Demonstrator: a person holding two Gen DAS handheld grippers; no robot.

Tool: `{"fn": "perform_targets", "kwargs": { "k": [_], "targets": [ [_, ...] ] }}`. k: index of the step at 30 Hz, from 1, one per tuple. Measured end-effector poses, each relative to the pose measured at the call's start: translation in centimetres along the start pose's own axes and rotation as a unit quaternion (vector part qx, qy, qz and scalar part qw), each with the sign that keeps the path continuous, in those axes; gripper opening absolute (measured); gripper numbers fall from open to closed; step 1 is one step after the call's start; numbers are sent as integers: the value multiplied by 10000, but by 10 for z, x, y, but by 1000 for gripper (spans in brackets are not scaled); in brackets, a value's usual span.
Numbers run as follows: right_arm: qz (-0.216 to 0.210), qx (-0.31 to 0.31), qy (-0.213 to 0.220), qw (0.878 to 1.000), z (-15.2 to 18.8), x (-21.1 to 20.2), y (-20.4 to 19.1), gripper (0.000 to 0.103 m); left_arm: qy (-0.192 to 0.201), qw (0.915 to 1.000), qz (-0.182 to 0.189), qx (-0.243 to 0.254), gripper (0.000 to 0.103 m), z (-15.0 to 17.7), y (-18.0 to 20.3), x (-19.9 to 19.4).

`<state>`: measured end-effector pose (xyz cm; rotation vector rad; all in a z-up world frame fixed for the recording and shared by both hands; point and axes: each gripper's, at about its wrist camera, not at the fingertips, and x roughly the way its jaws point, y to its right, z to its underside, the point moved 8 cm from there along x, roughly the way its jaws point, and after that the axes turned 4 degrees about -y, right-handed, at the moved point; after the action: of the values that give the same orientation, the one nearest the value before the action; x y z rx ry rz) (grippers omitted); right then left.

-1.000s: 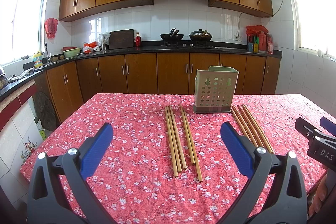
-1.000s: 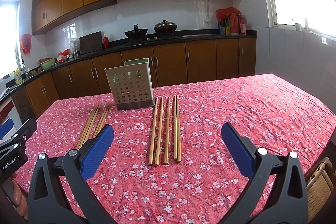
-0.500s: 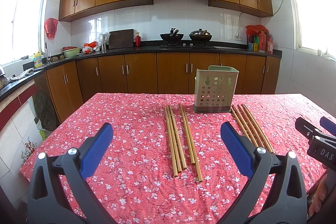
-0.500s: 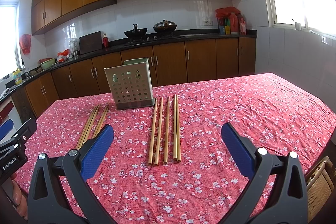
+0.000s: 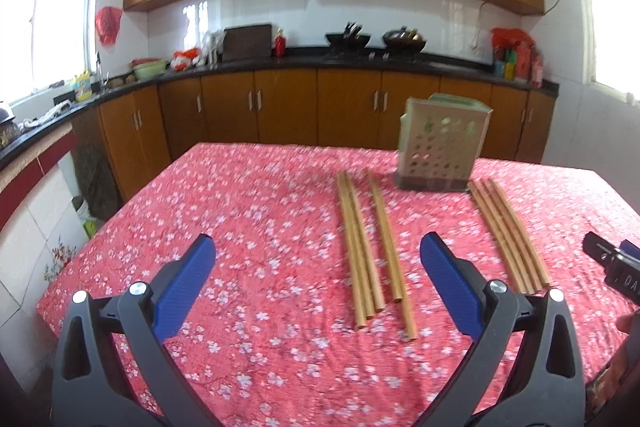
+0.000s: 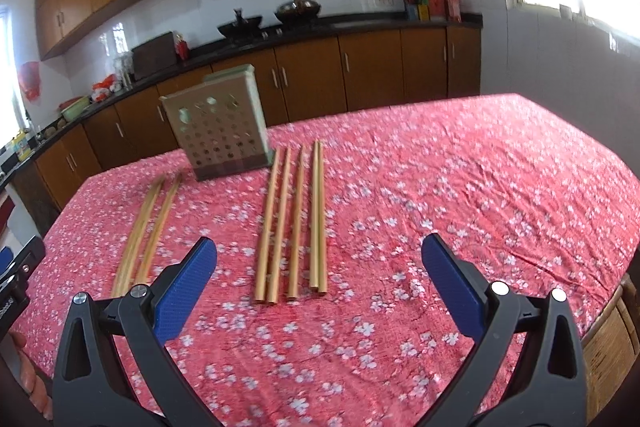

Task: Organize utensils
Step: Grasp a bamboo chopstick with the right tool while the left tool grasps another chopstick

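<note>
Two groups of wooden chopsticks lie on the red flowered tablecloth [image 5: 240, 227]. In the left wrist view the left group [image 5: 362, 247] lies ahead of my left gripper [image 5: 316, 267] and the right group [image 5: 508, 231] lies to the right. A beige perforated utensil holder [image 5: 442, 147] stands upright behind them. In the right wrist view the right group [image 6: 294, 219] lies just ahead of my right gripper [image 6: 318, 267], the left group [image 6: 146, 231] lies to its left, and the holder [image 6: 222, 133] stands behind. Both grippers are open and empty above the table.
The table's left edge [image 5: 116, 219] drops to a tiled floor. A wooden chair [image 6: 612, 343] stands at the table's right near corner. Kitchen counters with woks [image 5: 348, 41] run along the back wall. The right gripper's body [image 5: 616, 263] shows at the left view's right edge.
Both grippers have moved forward and tilted down toward the table. The chopsticks and holder now appear closer and blurred by motion. Nothing on the table has moved.
</note>
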<state>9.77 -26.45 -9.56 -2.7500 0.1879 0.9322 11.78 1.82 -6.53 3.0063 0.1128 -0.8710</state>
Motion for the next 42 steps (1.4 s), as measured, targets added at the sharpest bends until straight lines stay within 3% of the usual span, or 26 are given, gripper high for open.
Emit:
{"fn": "perform_targets", "kwargs": {
  "k": [2, 4, 5, 7, 10, 16, 19, 27, 28, 33, 42],
  "targets": [
    [30, 59, -259, 9996, -3, 18, 8, 91, -158, 9998, -52, -55, 99, 0, -8, 8],
    [104, 79, -543, 9984, -6, 36, 14, 68, -352, 9992, -156, -85, 99, -1, -17, 22],
    [104, 112, -683, 9976, -7, 46, 16, 64, -435, 9988, -184, -84, 99, -2, -20, 29],
    [-24, 211, -942, 9953, -10, 64, 18, 46, -559, 9983, -167, -57, 99, -3, -24, 41],
    [-161, 244, -1260, 9916, -12, 84, 15, 32, -699, 9974, -173, 25, 99, -5, -27, 55],
    [-225, 112, -1671, 9856, 5, 107, 7, 23, -970, 9953, -13, 61, 98, -1, -23, 78],
    [-149, 43, -1660, 9860, 9, 115, 7, 23, -1119, 9937, 72, 88, 92, 3, -19, 87],
    [138, -269, -1631, 9862, 6, 125, 8, 15, -1506, 9877, 411, 30, 73, 14, -9, 105],
    [265, -350, -1599, 9862, 5, 125, 9, 9, -1546, 9869, 469, 26, 71, 15, -7, 106],
    [321, -280, -1530, 9873, 2, 134, 15, 8, -1768, 9813, 756, 34, 52, 19, 3, 114],
    [314, -316, -1494, 9878, -1, 136, 18, 8, -2100, 9741, 786, 287, 38, 31, 17, 127]
  ]
}}
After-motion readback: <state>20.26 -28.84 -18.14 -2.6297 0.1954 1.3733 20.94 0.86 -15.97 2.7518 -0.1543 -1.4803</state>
